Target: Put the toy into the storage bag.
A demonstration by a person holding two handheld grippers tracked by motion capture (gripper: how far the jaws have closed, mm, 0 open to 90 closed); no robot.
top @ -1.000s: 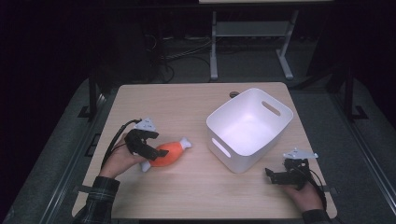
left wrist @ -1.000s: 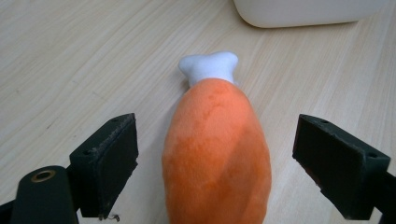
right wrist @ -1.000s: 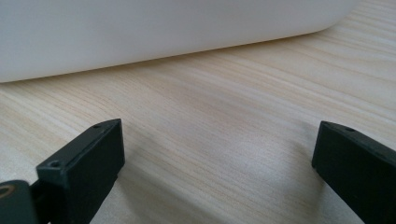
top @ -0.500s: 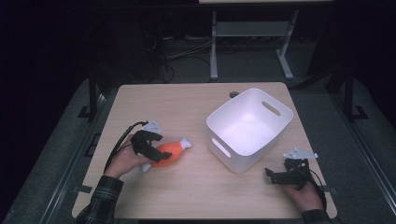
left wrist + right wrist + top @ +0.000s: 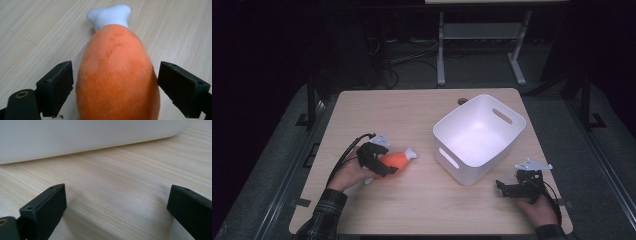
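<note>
An orange plush drumstick [image 5: 394, 160] is laid left of the white bin [image 5: 479, 137] on the worktop [image 5: 412, 110], its long axis directed at the bin, white bone end nearest. It is straddled by the left tool [image 5: 379, 162], jaws spread, not gripping. The right tool [image 5: 507, 189] is held wide open, empty.

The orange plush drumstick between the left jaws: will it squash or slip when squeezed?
The plush drumstick looks soft and fuzzy, so it probably squashes and grips well. Its rounded body may roll if nudged. The left gripper straddles it, jaws open.
</note>
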